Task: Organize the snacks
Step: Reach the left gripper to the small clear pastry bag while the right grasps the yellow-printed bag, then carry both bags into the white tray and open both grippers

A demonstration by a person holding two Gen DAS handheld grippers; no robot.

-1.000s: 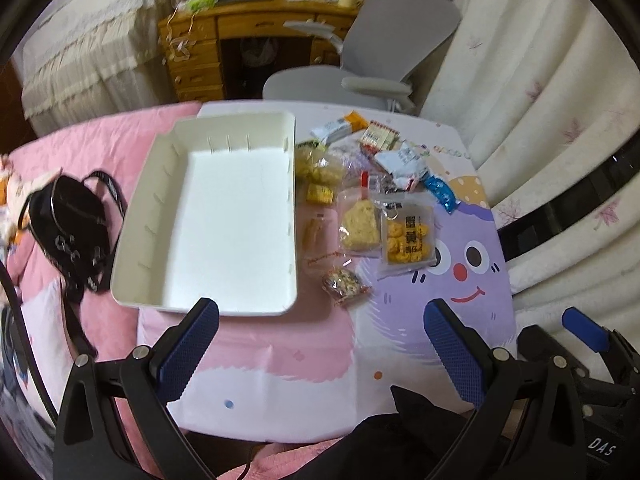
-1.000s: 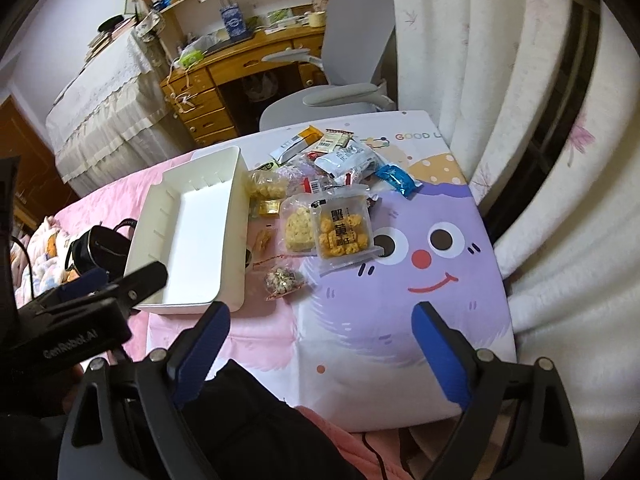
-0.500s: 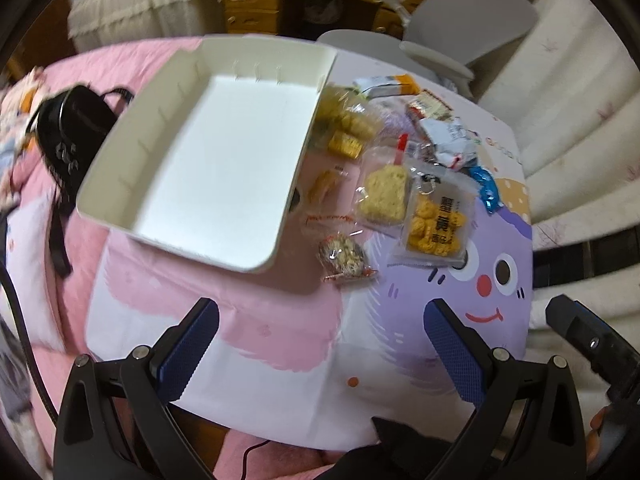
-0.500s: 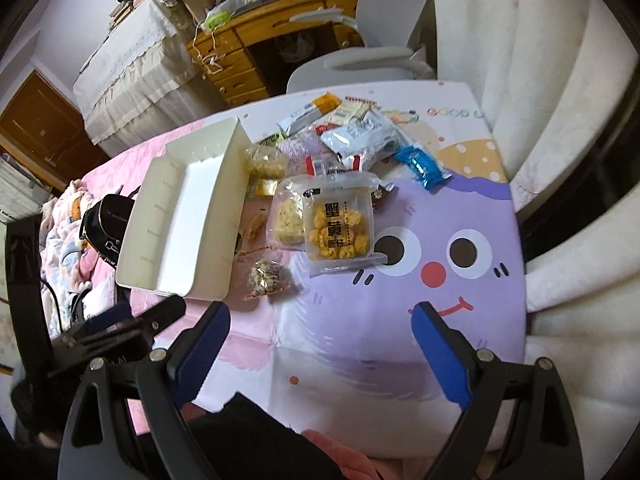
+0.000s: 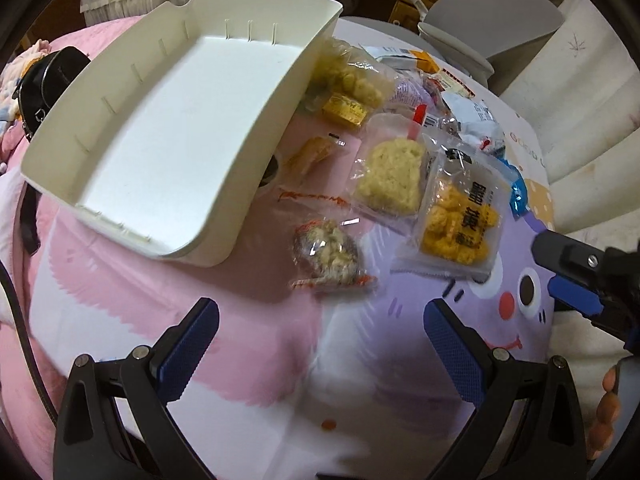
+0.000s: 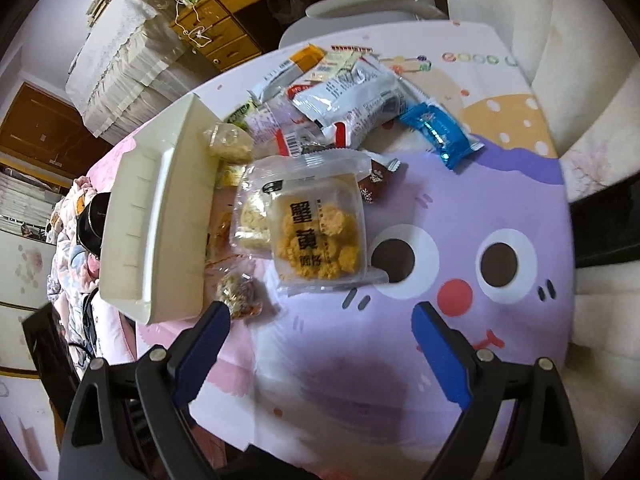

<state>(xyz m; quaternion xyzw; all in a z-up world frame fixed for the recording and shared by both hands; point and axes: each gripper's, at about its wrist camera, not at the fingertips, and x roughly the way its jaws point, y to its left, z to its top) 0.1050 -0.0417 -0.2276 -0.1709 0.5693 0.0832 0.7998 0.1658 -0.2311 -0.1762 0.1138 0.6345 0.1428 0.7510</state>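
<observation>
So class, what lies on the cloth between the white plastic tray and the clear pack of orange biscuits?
In the left wrist view, between white plastic tray and orange biscuit pack: a pale rice-cake pack.

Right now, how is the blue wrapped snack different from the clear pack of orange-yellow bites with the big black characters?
The blue wrapped snack has an opaque, shiny wrapper that hides its contents; the clear pack shows its orange-yellow pieces. The blue snack is narrow and looks smaller; the clear pack is broad and squarish. The blue snack lies alone at the far right of the pile, while the clear pack overlaps a pale snack pack. Both are sealed and lie on the cartoon-face tablecloth, outside the white tray.
</observation>
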